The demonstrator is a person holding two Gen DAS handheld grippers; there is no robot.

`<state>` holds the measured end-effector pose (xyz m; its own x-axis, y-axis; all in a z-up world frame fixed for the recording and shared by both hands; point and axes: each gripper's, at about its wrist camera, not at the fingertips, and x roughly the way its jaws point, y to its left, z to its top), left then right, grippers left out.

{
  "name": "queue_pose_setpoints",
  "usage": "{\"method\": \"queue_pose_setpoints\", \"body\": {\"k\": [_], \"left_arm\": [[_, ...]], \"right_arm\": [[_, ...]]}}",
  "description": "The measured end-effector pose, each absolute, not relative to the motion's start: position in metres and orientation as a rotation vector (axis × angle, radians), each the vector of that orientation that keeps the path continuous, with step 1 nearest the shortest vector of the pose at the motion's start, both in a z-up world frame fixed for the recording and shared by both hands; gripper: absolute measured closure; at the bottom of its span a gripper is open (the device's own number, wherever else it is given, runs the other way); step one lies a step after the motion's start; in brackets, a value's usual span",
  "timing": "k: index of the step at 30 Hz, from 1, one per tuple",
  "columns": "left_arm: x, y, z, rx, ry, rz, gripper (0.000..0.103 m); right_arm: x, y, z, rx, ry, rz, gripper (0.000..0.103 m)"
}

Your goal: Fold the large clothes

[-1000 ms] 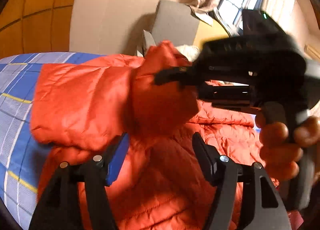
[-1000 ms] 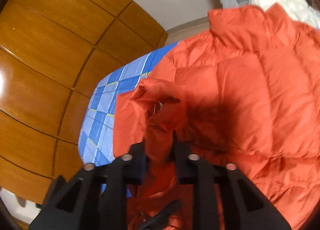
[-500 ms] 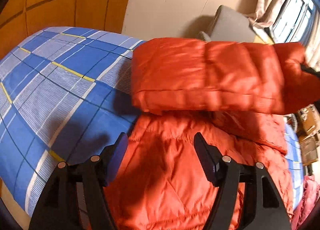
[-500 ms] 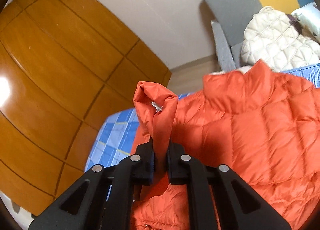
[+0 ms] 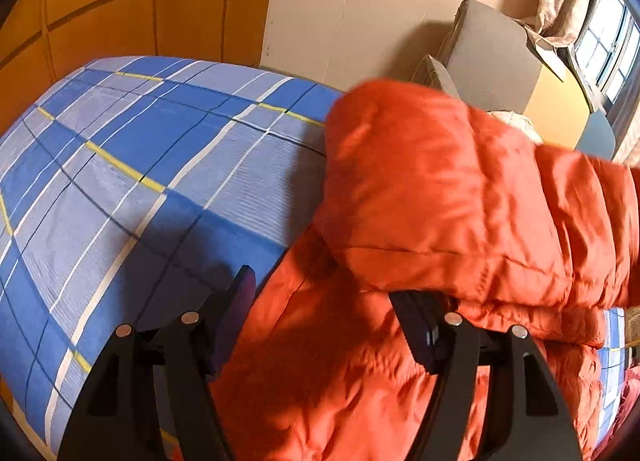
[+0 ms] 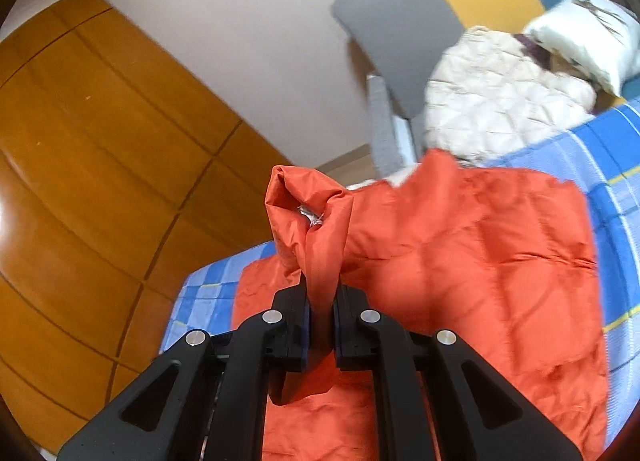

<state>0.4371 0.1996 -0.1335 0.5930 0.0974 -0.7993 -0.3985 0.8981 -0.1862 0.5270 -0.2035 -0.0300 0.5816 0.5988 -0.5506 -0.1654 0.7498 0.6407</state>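
on blue plaid bedding (image 5: 140, 165), puffy orange jacket (image 6: 460, 261) half-folded.

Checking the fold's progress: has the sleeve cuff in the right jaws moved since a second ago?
Yes. The sleeve cuff has been lifted off the jacket and now shows against the wooden wall panels.

The jacket (image 6: 480, 261) lies on the bed (image 5: 140, 181), one sleeve (image 5: 460, 201) lifted across its body. Behind the bed (toward the wall) sit a quilted coat (image 6: 492, 93) and, to its right, a pillow (image 6: 584, 37).
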Motion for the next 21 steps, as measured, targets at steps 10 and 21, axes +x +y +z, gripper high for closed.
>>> {"method": "queue_pose_setpoints", "body": {"k": [10, 21], "left_arm": [[0.458, 0.179, -0.150, -0.310, 0.965, 0.257, 0.059], [0.431, 0.182, -0.138, -0.301, 0.942, 0.212, 0.061]], "right_arm": [[0.534, -0.258, -0.100, 0.626, 0.935, 0.300, 0.097], [0.540, -0.269, -0.137, 0.592, 1.017, 0.191, 0.097]]}}
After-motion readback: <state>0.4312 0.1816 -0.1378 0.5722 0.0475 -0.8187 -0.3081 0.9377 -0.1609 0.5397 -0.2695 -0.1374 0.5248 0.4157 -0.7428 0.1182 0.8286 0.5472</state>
